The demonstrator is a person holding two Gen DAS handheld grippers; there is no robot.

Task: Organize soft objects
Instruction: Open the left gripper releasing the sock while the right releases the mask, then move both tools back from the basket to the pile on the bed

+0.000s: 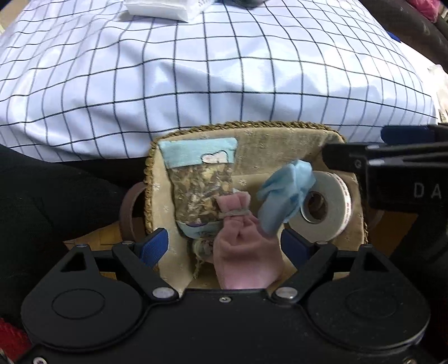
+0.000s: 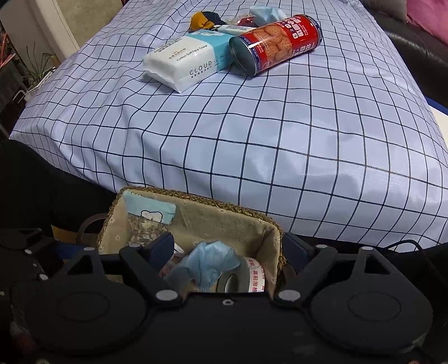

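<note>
A woven, cloth-lined basket [image 1: 280, 131] [image 2: 212, 212] sits below the bed's near edge. Inside lie a clear packet with a light-blue header [image 1: 201, 179] [image 2: 148, 215], a pink tied pouch [image 1: 240, 240], a crumpled blue face mask [image 1: 285, 193] [image 2: 208, 263] and a roll of white tape [image 1: 324, 207] [image 2: 252, 277]. My left gripper [image 1: 224, 246] is open over the basket, the pink pouch lying between its jaws. My right gripper [image 2: 229, 252] is open above the basket, the mask between its jaws; it also shows at the right in the left wrist view [image 1: 364, 162].
On the blue checked bedsheet [image 2: 252, 134] at the far end lie a Cloud face-towel pack [image 2: 190, 64], a red biscuit tin on its side [image 2: 277, 44], another blue mask [image 2: 266, 14] and a yellow-and-dark cloth item [image 2: 204, 21]. A brown tape ring [image 1: 131, 212] sits left of the basket.
</note>
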